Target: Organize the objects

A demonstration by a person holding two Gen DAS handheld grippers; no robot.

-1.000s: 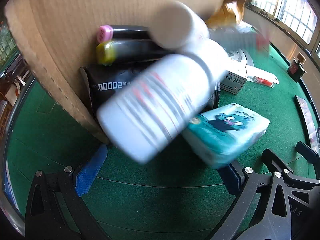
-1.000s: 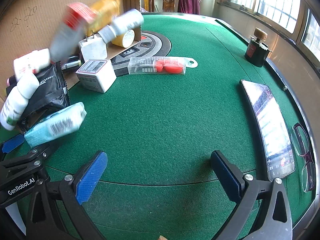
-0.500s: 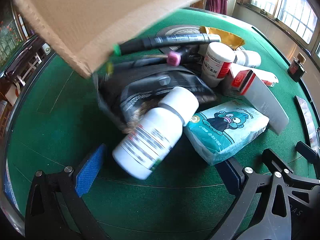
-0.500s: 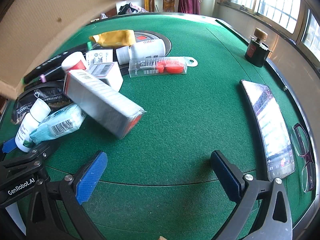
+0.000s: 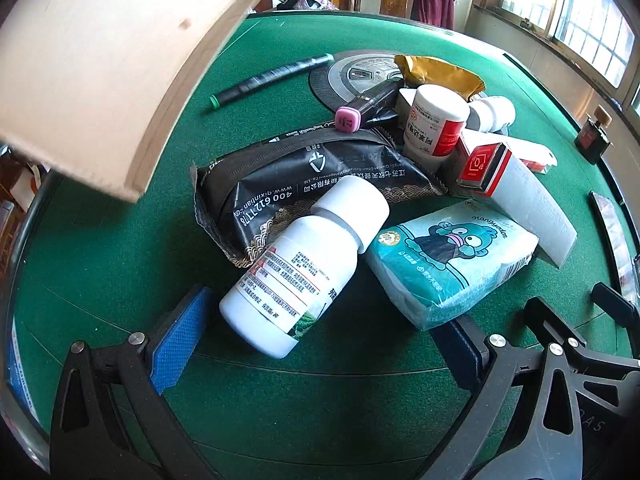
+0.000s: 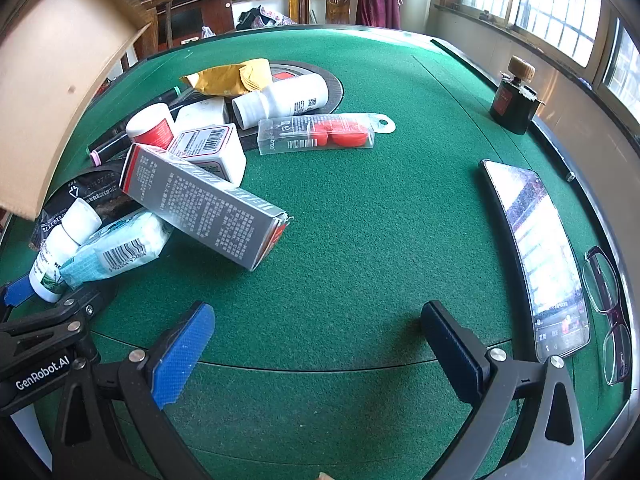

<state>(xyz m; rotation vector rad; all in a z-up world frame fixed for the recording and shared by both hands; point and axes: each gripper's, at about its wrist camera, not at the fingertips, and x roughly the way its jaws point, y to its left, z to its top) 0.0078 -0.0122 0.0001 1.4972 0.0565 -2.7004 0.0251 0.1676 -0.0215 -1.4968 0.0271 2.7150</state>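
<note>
left wrist view: the left gripper (image 5: 320,336) is wide apart, holding nothing. the white bottle (image 5: 304,272) lies right between its blue pads, cap pointing away and to the right.

right wrist view: the right gripper (image 6: 316,344) is apart too, over bare green felt (image 6: 360,240). the bottle (image 6: 60,248) is far to its left, so the left gripper looks nearer.

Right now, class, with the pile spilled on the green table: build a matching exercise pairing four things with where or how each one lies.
Things:
1. white bottle
2. grey carton
3. phone
4. green pen

States:
A. alone on the felt, apart from the pile
B. beside the glasses
C. cap resting on the black pouch
D. propped across the tissue pack

Pairs: 1-C, 2-D, 3-B, 4-A
</note>
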